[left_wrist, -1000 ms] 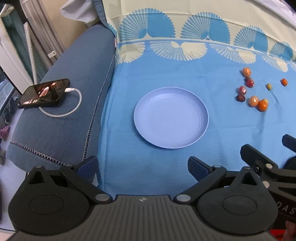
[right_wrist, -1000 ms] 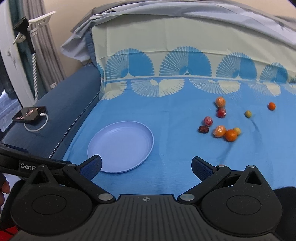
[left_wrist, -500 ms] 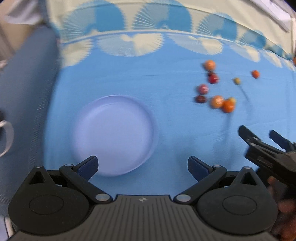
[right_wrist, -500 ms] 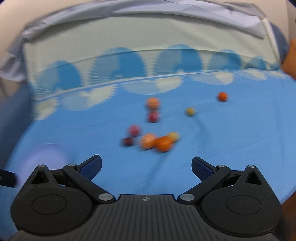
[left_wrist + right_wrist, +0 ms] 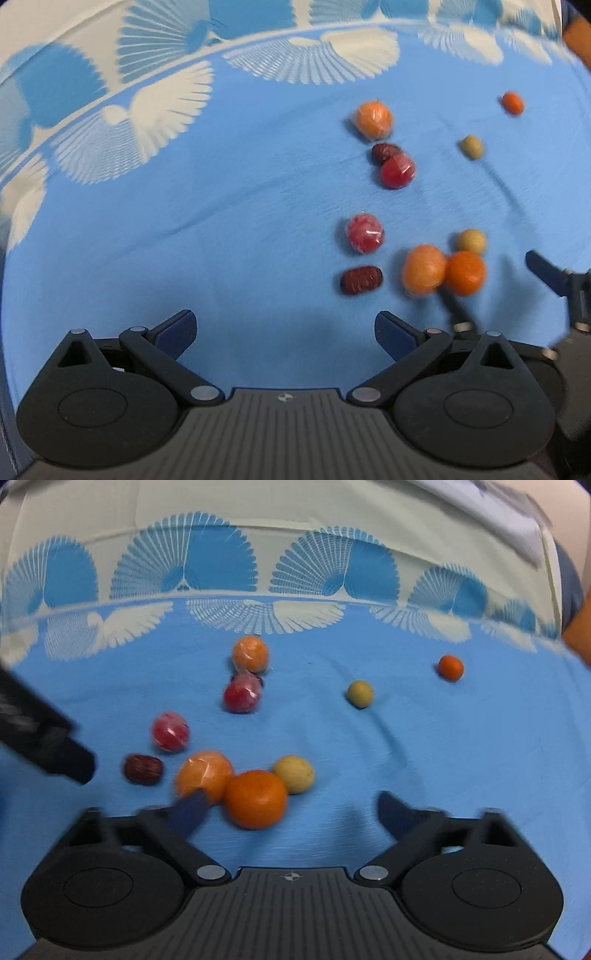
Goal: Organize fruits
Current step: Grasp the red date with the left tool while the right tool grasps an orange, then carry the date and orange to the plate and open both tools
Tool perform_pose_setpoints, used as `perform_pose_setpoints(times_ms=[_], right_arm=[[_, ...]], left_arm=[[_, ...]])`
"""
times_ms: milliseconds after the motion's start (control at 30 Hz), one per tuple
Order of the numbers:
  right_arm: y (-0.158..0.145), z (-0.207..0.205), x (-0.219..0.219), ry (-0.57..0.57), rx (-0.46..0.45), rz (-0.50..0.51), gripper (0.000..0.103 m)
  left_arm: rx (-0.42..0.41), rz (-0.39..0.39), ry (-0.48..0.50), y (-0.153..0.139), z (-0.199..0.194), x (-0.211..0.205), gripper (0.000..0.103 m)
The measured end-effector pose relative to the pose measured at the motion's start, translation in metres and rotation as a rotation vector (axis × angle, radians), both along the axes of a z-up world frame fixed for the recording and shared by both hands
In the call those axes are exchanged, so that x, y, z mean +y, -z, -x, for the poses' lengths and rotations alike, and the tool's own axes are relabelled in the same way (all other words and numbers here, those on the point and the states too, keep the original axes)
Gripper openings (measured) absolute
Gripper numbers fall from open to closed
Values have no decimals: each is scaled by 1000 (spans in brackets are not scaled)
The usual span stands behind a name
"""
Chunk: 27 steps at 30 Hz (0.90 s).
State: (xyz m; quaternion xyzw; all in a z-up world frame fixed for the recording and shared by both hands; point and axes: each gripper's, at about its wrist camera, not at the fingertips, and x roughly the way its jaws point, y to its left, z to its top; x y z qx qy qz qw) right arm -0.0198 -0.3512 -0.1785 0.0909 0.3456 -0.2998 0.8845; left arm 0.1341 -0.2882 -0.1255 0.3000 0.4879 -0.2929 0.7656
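Plate gone from view; right gripper (image 5: 291,808) narrower, nearer orange (image 5: 256,799).

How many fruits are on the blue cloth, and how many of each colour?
Orange: 4
Red, wrapped: 2
Dark brown-red: 2
Yellow-green: 2
Total: 10

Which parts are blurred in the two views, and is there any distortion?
Left wrist view: the fruits smear with motion blur and the cloth's fan border bends from the fisheye lens. Right wrist view: the near orange and the right gripper's fingers are blurred.
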Motion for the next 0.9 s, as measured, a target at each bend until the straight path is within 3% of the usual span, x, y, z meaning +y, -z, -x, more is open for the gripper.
perform_pose_setpoints(times_ms=[33,67,167,233,267,300,367,400,500,600,767,900], right_arm=[[-1,2,-5,-7,-11,-34,63],[-2,6,-9,-7,-31,-69,57],[0,6,-11,-14,-43,-70,55],[3,-1,-8,-18,-26,-38,55],[4,-2,-8,-24,-20,-31,53],[4,-2,-8,-34,-18,-36,42],[2,2,-8,-33,-20,-24,37],[0,4,-8,-12,-19,-6,37],[-5,13,-20,107,-53,30,37],[-4,20,-31,178,-75,12,37],[-4,25,-27,164,-86,30,37],[-23,35,-11,124,-107,71,37]], left_arm=[[-10,-12,27,9,-1,-6,97],[-12,-22,56,16,-1,-11,94],[31,-15,154,32,0,-19,82],[51,4,203,38,1,-25,69],[58,8,219,39,1,-27,68],[63,17,232,39,0,-29,62],[95,48,250,38,-1,-31,38],[104,61,256,37,0,-32,33],[75,64,280,35,9,-34,32],[71,88,238,25,17,-22,33],[61,152,121,-12,38,28,33],[36,193,29,-45,57,80,33]])
